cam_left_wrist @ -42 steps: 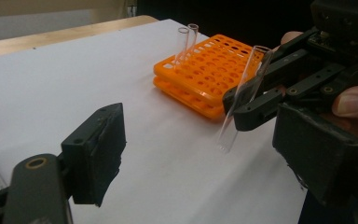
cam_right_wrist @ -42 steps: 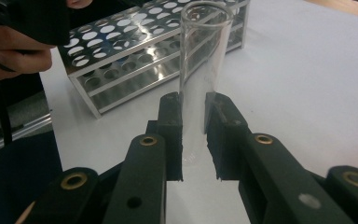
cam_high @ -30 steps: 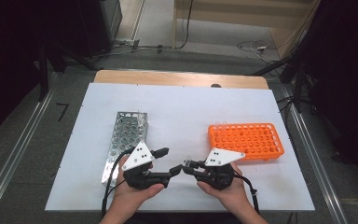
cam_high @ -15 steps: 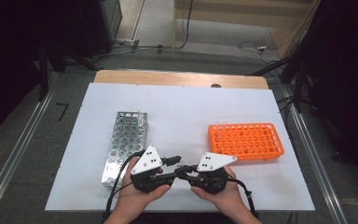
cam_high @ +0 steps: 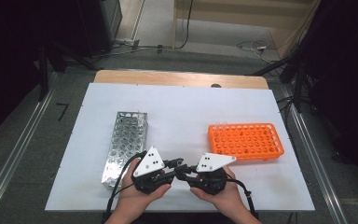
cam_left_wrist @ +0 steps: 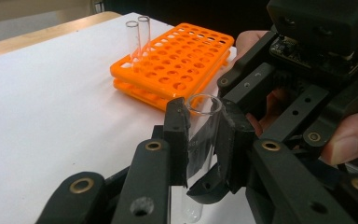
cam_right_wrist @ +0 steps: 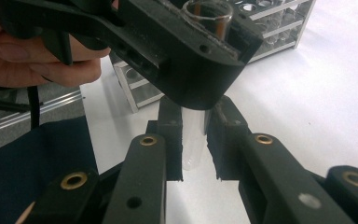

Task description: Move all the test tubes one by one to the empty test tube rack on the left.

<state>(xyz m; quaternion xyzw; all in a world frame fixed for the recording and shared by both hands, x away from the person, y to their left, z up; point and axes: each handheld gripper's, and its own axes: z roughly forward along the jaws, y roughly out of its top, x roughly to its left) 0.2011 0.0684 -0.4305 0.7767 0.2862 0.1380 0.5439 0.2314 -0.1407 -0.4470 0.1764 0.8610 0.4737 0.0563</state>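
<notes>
Left gripper [cam_left_wrist: 200,140] was clamped on a glass test tube [cam_left_wrist: 200,135], held upright low over the table's near edge. Right gripper [cam_right_wrist: 195,140] had its jaws around the tube's lower end, pads near the glass; whether gripping, I could not tell. Handover looked midway: two tubes [cam_left_wrist: 137,39] stood in the orange rack [cam_high: 246,141], and the metal rack [cam_high: 123,144] appeared to hold more.

free: table centre [cam_high: 182,116] | obstacles: metal rack [cam_high: 123,142], orange rack [cam_high: 245,141]

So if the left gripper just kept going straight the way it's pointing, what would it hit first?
The left gripper, shut on a glass test tube, points at the right gripper, which sits close ahead and would likely be met first. The orange rack lies farther on, a little to the side; depth is hard to judge.
</notes>
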